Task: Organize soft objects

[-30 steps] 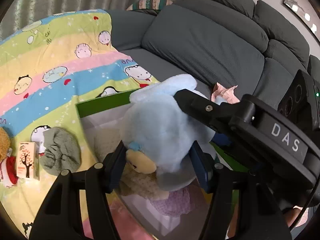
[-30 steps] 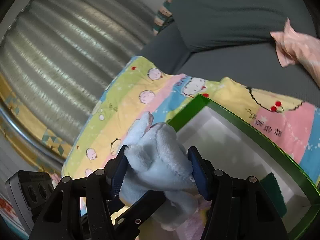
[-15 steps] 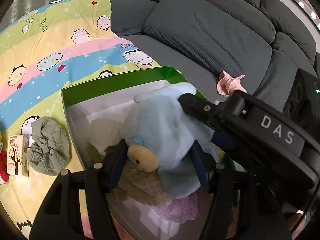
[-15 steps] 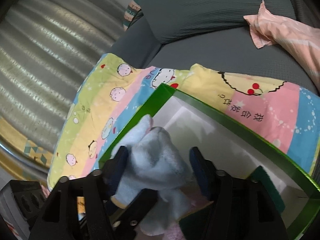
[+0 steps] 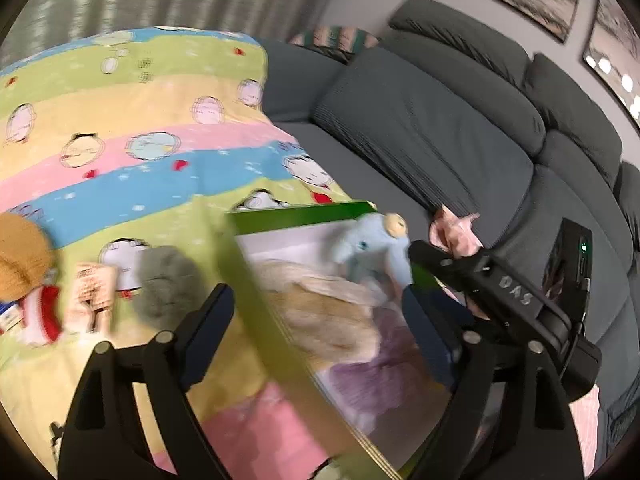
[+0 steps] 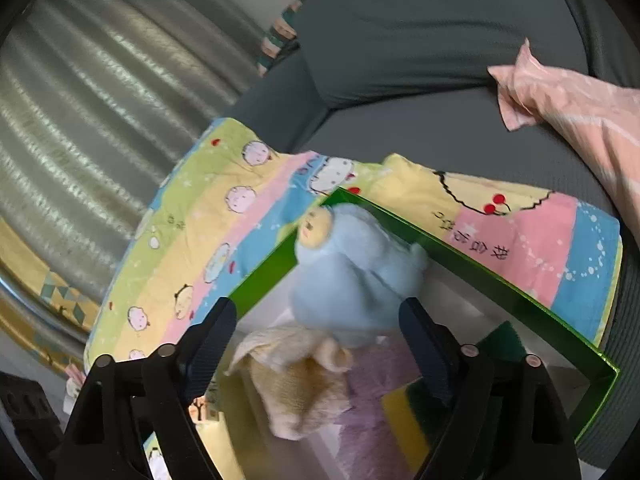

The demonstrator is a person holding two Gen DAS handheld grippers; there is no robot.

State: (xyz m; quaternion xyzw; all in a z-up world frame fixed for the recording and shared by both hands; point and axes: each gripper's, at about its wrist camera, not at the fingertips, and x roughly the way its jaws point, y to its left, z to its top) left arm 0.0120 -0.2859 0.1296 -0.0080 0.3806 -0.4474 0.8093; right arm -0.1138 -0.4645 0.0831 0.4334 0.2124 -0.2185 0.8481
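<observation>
Both grippers are opening, nothing pressed between their pads. Left gripper (image 5: pixel 320 336) is hovering over the green box's (image 5: pixel 304 214) near wall. Right gripper (image 6: pixel 316 336) is standing wide around the blue plush toy (image 6: pixel 352 276), not touching it; toy is lying in the box on a beige plush (image 6: pixel 304 384), by a purple cloth (image 6: pixel 372 408).

Pastel toys in a green box

Pale-blue plush (image 6: pixel 352 280) with yellow face; green-rimmed box (image 6: pixel 472 256), white inside; blanket (image 5: pixel 120 160) striped green, yellow, pink, blue, with cartoon faces.
</observation>
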